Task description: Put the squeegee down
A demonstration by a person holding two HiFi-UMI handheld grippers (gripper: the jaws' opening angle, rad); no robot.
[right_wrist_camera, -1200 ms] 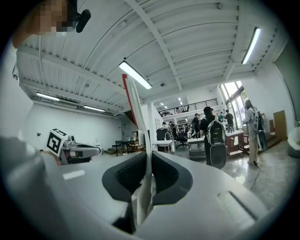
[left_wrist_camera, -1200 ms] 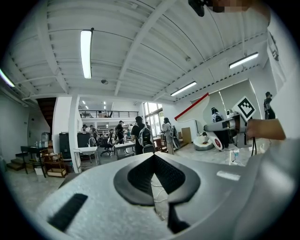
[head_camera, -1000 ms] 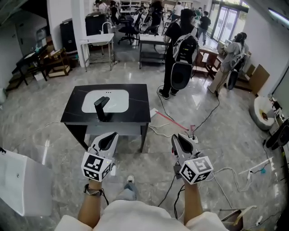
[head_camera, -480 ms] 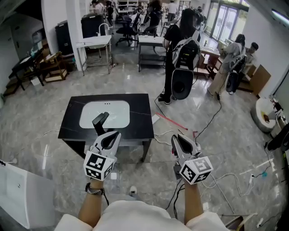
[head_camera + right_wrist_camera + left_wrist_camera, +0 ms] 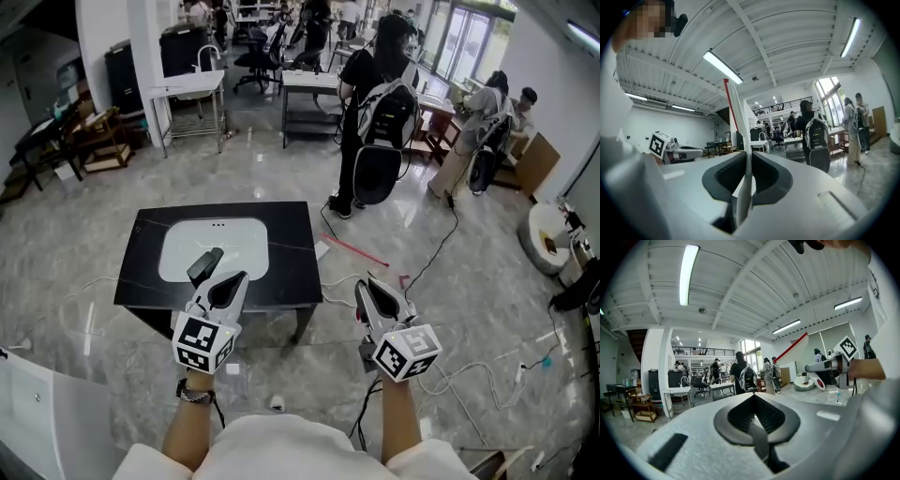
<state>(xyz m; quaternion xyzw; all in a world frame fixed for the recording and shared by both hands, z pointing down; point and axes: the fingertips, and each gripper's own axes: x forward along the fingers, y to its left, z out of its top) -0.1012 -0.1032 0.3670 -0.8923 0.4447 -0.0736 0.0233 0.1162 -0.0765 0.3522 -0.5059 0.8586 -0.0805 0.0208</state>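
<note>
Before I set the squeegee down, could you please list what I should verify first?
1. Grip: right gripper shut on the thin white red-edged squeegee blade: ok.
2. Spare hand: left gripper shut, empty: ok.
3. Landing spot: bare top on the black table, right of its white basin: ok.
4. Position: right gripper over the table: not ok, it shows to the table's right.
5. Footing: white floor cables clear of feet: cannot tell.

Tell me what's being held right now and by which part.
The right hand-held gripper pinches the squeegee at its near end; the left hand-held gripper holds nothing.
</note>
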